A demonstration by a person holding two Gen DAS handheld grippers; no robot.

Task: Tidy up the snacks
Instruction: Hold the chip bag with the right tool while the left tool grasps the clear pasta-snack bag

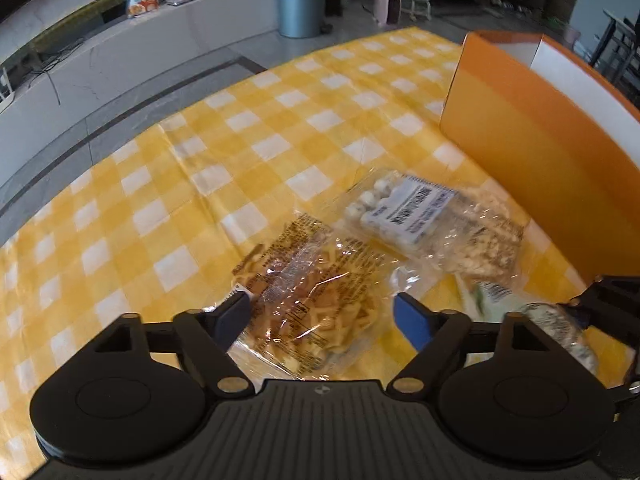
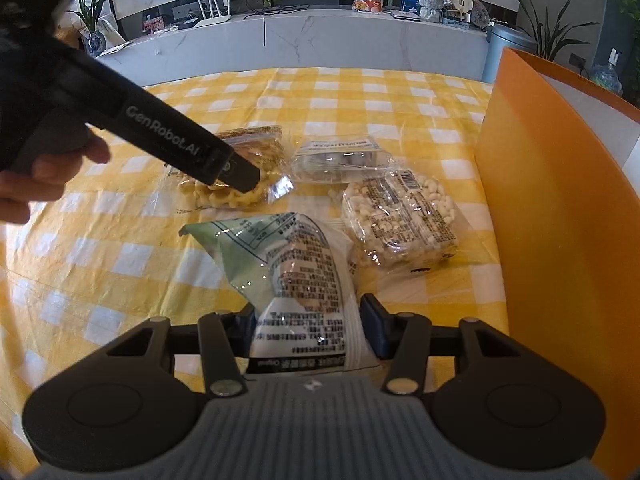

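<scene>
Snacks: waffle pack (image 1: 316, 304) lies on the table (image 1: 200, 168) between the left gripper (image 1: 324, 316)'s wide fingers. Right gripper (image 2: 310, 328) holds green-white bag (image 2: 296, 280). Prob. lower, centre, then squeeze gently; box (image 1: 532, 140) is near.

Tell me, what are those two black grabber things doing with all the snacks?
A person is tidying snack packets on a yellow checked table, holding a grabber in each hand. The right gripper has its fingers closed on a green and white bag. The left gripper is wide open over a clear packet of waffles, not squeezing it. Two more clear packets lie nearby: a packet of pale puffs and a flat packet behind it. A tall orange box stands open on the right.
</scene>
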